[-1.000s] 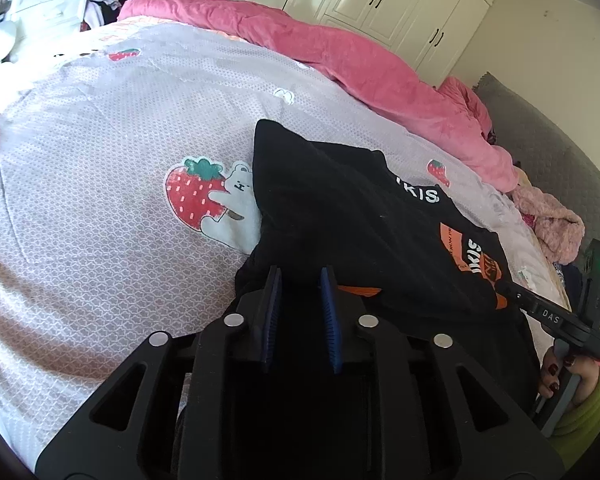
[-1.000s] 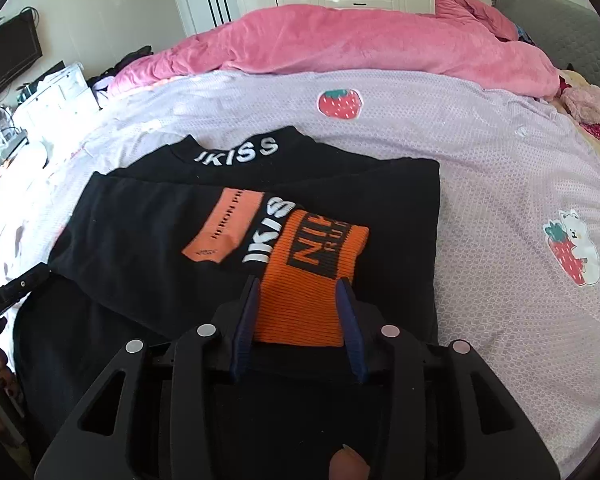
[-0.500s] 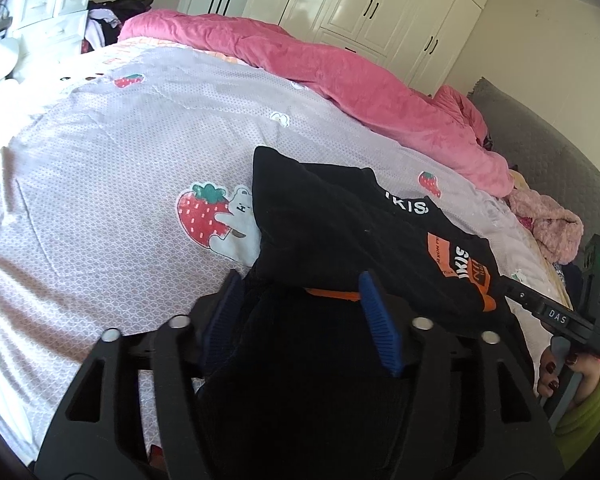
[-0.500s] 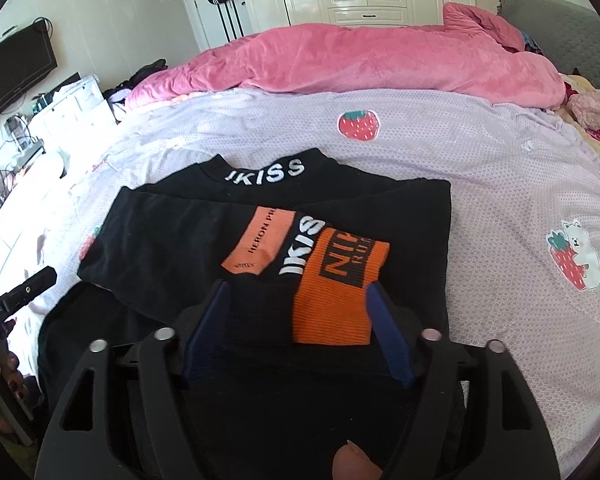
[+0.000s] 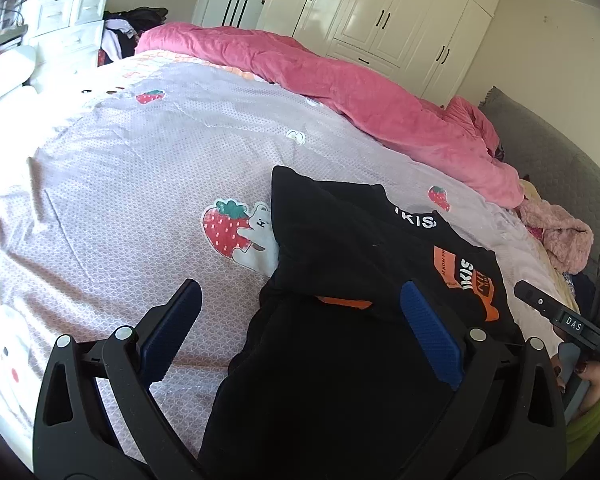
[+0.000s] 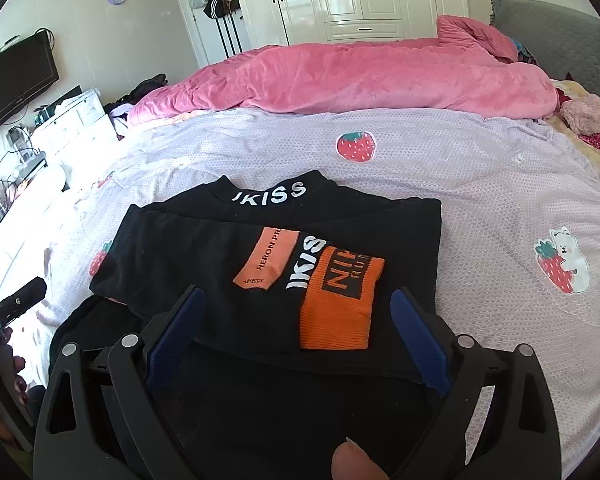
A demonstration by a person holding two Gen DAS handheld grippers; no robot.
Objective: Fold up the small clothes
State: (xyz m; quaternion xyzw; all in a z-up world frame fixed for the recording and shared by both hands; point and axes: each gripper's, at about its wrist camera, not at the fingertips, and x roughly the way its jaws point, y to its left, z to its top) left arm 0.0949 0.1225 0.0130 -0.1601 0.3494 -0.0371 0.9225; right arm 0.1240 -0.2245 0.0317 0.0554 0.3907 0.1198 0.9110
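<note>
black top lies folded on the lilac bedsheet. both tongs, pinched shut a sec ago, now spread wide & hold nothing: left gripper, right gripper. fold released, prob next fold.

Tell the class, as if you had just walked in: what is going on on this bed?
A person is folding a black top with orange patches and white lettering on a lilac strawberry-print bedsheet. The top lies flat, partly folded, its orange cuff on top. Both tools are open and grip nothing: the left hand-held gripper and the right hand-held gripper hover over the top's near edge. A pink duvet is heaped behind.
</note>
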